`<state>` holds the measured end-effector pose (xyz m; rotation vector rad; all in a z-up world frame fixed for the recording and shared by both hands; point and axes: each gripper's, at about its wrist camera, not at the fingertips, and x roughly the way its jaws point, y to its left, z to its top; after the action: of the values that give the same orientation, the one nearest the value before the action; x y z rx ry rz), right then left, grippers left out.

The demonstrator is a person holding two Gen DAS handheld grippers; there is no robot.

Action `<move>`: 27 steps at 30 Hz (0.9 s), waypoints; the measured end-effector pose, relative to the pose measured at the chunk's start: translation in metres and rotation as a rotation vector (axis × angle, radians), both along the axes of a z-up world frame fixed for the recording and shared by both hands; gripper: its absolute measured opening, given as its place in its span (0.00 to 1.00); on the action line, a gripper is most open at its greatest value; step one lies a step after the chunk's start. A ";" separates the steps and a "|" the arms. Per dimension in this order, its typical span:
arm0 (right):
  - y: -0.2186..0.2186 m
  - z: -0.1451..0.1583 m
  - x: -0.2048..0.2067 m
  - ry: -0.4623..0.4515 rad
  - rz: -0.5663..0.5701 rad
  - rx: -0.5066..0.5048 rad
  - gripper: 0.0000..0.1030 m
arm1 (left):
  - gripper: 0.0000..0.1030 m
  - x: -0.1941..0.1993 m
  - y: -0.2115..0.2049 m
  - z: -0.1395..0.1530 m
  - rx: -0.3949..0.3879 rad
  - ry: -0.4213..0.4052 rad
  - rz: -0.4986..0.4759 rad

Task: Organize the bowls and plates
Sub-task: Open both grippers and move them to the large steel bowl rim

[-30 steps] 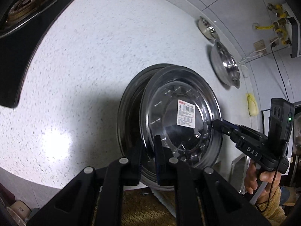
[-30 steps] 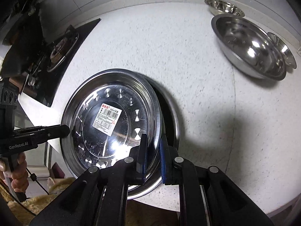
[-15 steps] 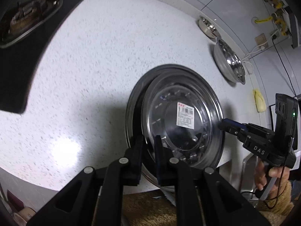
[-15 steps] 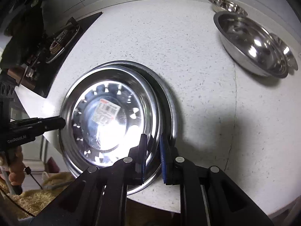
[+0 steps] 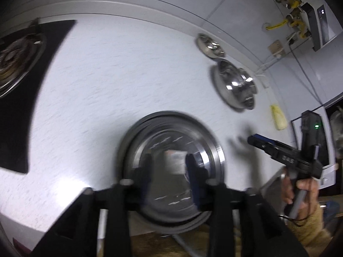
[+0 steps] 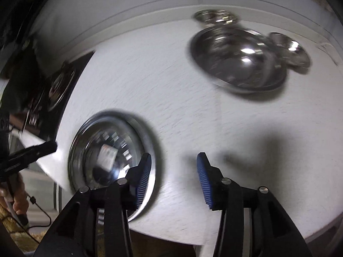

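Note:
Two stacked steel plates (image 5: 173, 150) lie flat at the counter's front edge; the top one carries a white label. They also show in the right wrist view (image 6: 107, 152). My left gripper (image 5: 169, 171) is open and empty just above the stack's near side. My right gripper (image 6: 174, 171) is open and empty, pulled back to the right of the stack; it also shows in the left wrist view (image 5: 255, 141). A large steel bowl (image 6: 238, 60) sits at the back right with two small steel bowls (image 6: 214, 17) (image 6: 293, 49) beside it. Both views are motion-blurred.
A black stove top with a burner (image 5: 17, 64) lies at the left of the white speckled counter (image 5: 107, 75). A yellow object (image 5: 278, 117) lies near the wall at the right. Pipes and a wall socket (image 5: 276, 47) are on the tiled wall.
Both grippers have let go of the top plate's rim and opened. The plate now lies flat on the lower one. Both grippers have pulled back, the right one moving right.

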<state>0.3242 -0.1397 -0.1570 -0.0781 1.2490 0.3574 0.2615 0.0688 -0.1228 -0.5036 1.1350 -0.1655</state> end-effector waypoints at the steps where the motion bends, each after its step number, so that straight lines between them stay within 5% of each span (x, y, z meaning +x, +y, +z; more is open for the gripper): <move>1: -0.010 0.004 0.006 -0.011 -0.021 0.000 0.42 | 0.33 0.012 -0.005 0.004 -0.013 0.011 -0.016; 7: -0.068 0.025 0.064 -0.053 -0.164 0.003 0.52 | 0.34 0.090 -0.039 0.021 -0.030 0.025 -0.064; 14: -0.101 -0.003 0.128 0.019 -0.257 -0.011 0.52 | 0.34 0.193 -0.083 -0.004 -0.044 0.095 -0.022; 24: -0.113 -0.038 0.178 0.066 -0.306 -0.031 0.52 | 0.34 0.264 -0.115 -0.049 -0.009 0.125 -0.013; 27: -0.113 -0.046 0.187 0.070 -0.297 -0.055 0.41 | 0.34 0.273 -0.124 -0.061 -0.014 0.136 -0.018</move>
<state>0.5117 -0.2529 -0.2029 0.0736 1.3182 0.0684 0.5349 -0.0548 -0.1841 -0.5237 1.2725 -0.1569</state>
